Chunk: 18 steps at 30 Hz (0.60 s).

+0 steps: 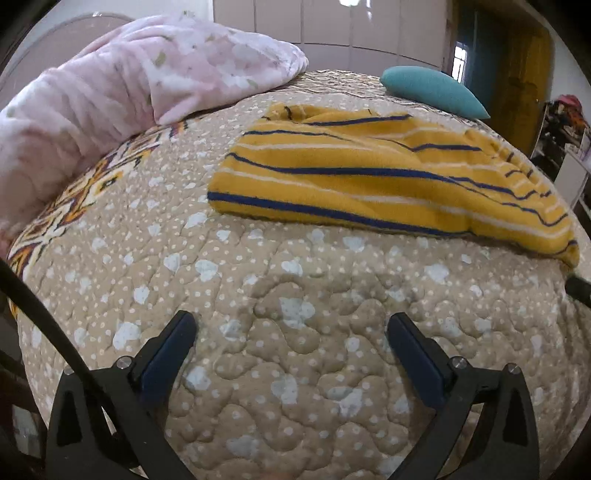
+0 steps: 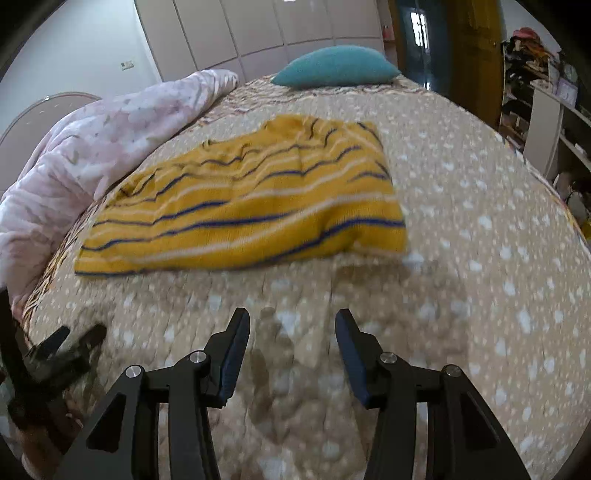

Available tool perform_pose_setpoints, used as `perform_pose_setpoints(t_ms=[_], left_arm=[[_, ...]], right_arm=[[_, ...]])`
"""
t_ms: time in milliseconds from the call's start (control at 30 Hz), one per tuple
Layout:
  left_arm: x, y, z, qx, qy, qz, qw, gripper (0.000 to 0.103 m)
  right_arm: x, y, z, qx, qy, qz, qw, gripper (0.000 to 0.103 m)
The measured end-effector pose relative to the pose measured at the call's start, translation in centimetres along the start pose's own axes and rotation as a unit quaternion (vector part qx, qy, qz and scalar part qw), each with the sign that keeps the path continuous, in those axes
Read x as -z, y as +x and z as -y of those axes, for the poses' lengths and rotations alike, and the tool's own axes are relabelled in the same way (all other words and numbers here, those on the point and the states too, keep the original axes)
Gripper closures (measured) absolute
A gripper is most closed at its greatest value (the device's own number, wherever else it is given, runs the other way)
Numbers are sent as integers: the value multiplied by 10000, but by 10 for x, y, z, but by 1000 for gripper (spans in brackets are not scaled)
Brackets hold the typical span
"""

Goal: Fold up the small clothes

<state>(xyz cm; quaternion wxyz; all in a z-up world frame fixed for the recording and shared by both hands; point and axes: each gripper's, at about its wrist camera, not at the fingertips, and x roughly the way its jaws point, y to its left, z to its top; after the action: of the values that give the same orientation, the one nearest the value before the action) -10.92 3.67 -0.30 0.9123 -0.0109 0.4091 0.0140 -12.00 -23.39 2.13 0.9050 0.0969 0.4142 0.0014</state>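
Observation:
A small yellow garment point(image 1: 376, 184) with blue and white stripes lies folded on the beige quilted bedspread point(image 1: 295, 350). In the right wrist view the same garment point(image 2: 251, 206) is ahead and a little left of the fingers. My left gripper point(image 1: 291, 325) hangs over bare quilt short of the garment's near edge, jaws wide open and nothing between them. My right gripper point(image 2: 291, 321) also hovers over the quilt point(image 2: 461, 295), partly open and empty. At the lower left of the right wrist view the left gripper point(image 2: 70, 343) appears dark and blurred.
A pink floral blanket point(image 1: 140, 81) is bunched along the left side of the bed. A teal pillow point(image 1: 436, 90) lies at the far end. White wardrobe doors point(image 2: 258, 33) stand behind, and shelves with clutter point(image 2: 535, 74) on the right.

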Motion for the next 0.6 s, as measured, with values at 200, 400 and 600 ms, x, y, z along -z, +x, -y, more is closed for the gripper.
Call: perform_pose_setpoints(t_ms=[200, 400, 600], left_arm=[[2, 3, -1, 66, 94, 235, 9997, 0], [-7, 9, 1, 29, 146, -143, 9998, 0], [-11, 14, 2, 46, 282, -203, 9994, 0]], right_arm=[[-1, 28, 0, 84, -117, 126, 9998, 36], [-4, 36, -11, 38, -643, -146, 9978, 21], [1, 40, -16, -137, -603, 129, 9980, 3]])
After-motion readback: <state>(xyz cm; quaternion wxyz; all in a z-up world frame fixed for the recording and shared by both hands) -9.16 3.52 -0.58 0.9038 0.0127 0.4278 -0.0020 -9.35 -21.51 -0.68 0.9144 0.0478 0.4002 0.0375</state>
